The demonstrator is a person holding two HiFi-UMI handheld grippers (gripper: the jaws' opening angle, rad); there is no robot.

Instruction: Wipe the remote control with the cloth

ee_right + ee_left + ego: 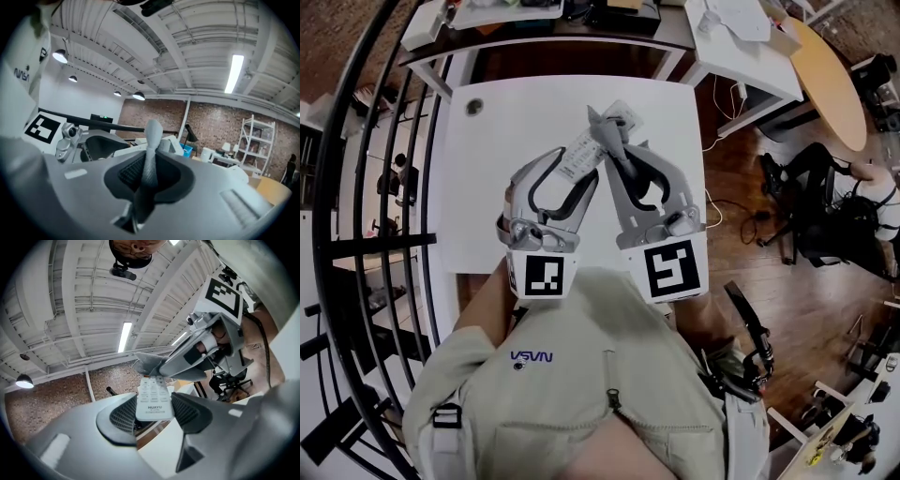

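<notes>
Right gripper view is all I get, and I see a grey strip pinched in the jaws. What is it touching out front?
Observer: That strip is the cloth. In the left gripper view it lies over the far end of a white remote control.
Operator: What holds the remote up?
Observer: The left hand-held gripper clamps its near end between both pads, with the buttons facing that camera.
Operator: Is it lying on a table?
Observer: No. The head view shows the right hand-held gripper and the left one holding cloth and remote above a white table.
</notes>
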